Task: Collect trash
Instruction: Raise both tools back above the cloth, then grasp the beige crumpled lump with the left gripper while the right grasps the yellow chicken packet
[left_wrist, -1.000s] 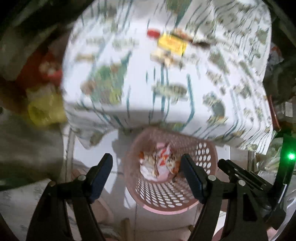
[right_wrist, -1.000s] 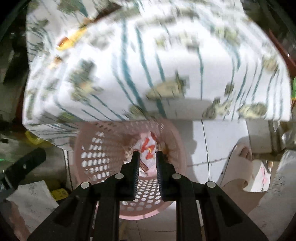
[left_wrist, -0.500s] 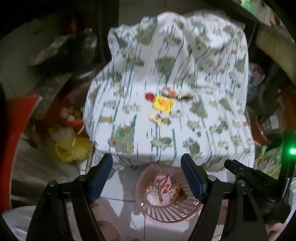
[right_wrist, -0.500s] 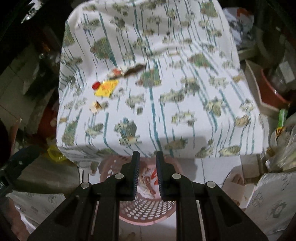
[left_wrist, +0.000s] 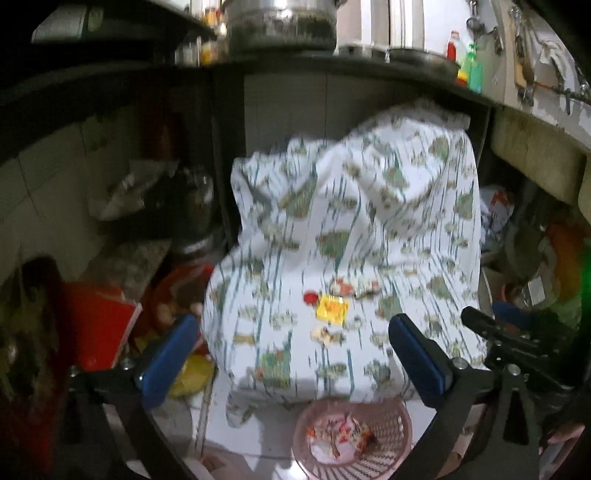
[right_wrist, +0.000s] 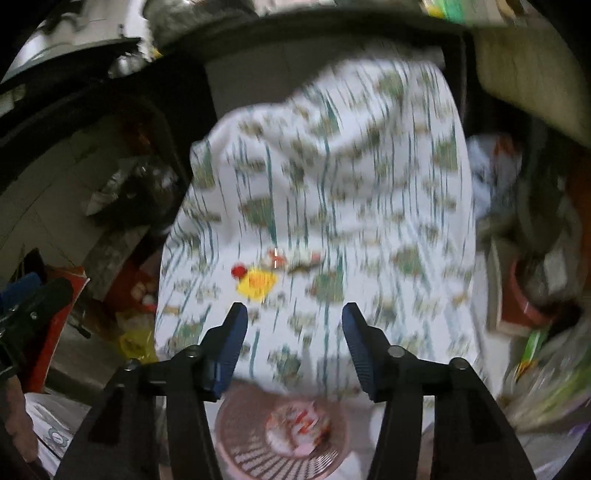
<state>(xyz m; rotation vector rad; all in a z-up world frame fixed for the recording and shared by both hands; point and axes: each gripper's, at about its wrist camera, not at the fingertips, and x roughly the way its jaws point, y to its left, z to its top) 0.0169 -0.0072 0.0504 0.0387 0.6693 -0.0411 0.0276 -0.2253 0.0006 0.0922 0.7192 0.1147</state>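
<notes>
A pink perforated basket (left_wrist: 391, 424) (right_wrist: 236, 435) stands on the floor in front of a cloth-covered table (left_wrist: 369, 229) (right_wrist: 351, 184); crumpled wrappers (left_wrist: 340, 432) (right_wrist: 299, 424) lie in it. On the cloth lie a yellow wrapper (left_wrist: 331, 309) (right_wrist: 256, 283), a red cap (left_wrist: 310, 296) (right_wrist: 238, 270), an orange-white wrapper (left_wrist: 341, 286) (right_wrist: 277, 258), a brown wrapper (left_wrist: 365, 288) (right_wrist: 304, 262) and a small pale scrap (left_wrist: 324, 334). My left gripper (left_wrist: 293, 349) is open and empty above the table's front edge. My right gripper (right_wrist: 293, 338) is open and empty, also before the table.
A dark counter with pots and bottles (left_wrist: 280, 22) runs behind the table. A red box (left_wrist: 96, 321), a yellow bag (left_wrist: 192, 376) and dark clutter sit left of the table. A red bowl (right_wrist: 524, 295) and bags crowd the right side. White floor tiles surround the basket.
Both grippers rose and pulled back from the basket toward the table top. The right gripper's jaws went from shut to open. The left gripper stayed open.
</notes>
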